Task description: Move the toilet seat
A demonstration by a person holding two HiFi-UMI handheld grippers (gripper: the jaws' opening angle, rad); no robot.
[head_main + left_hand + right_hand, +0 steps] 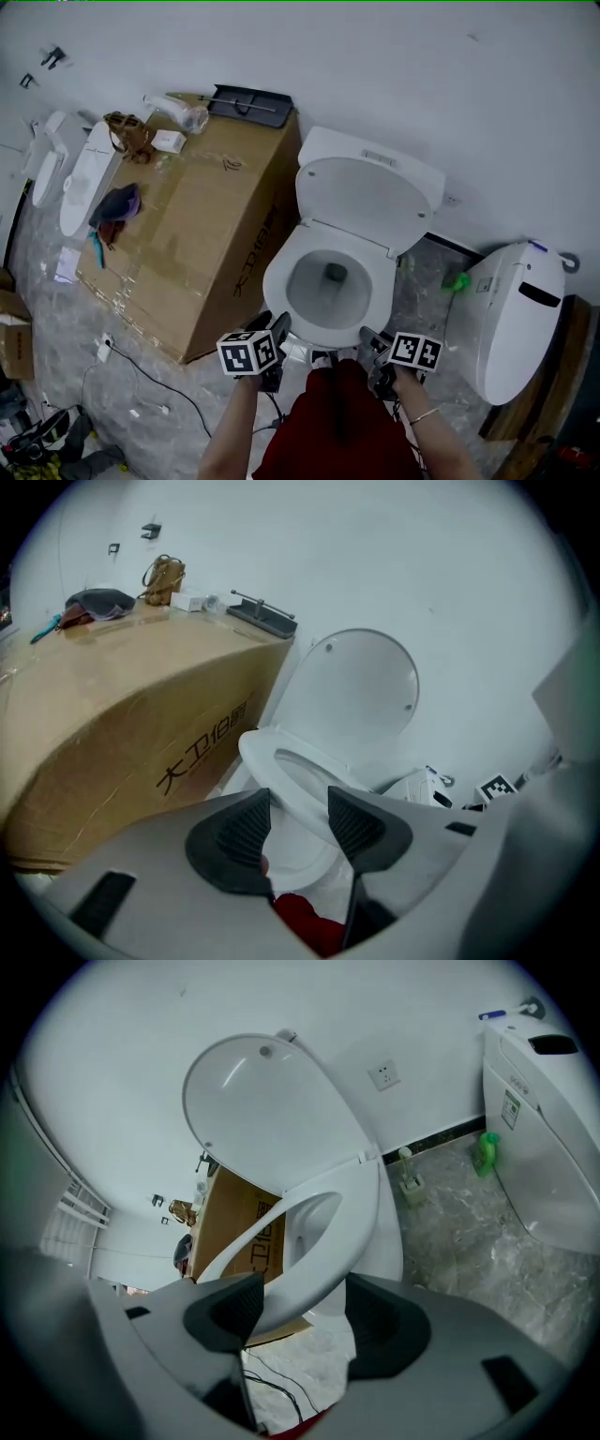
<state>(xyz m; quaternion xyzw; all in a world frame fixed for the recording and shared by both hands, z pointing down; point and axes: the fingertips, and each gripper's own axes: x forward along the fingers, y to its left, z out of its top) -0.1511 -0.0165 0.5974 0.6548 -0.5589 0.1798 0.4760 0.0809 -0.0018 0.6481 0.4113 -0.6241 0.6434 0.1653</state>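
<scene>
The left hand-held gripper has its jaws part-way closed on the front rim of the toilet seat, and the white rim fills the gap between the two ribbed pads. The right hand-held gripper has hold of the same front rim further along. There the rim lies against one pad and reaches the tip of the other. Each gripper carries a cube with black-and-white square markers, seen at the lower centre of the head view.

The seat is an oval ring over the bowl at the centre of the head view. Its long axis runs from the hinge, up and to the right, down to the front edge at the jaws, so the front points at the bottom of the frame. I cannot tell whether the front is clear of the bowl. The lid stands raised behind it against the white wall, inner face forward.

Left of the toilet lies a big cardboard box printed with black Chinese characters that begin 大卫; the rest is unsure. A brown bag, a clear bottle and a dark tray sit along its far end. At the right of the frame stands a second toilet with a small label too fine to read, and beside it a green bottle on the marbled floor.
</scene>
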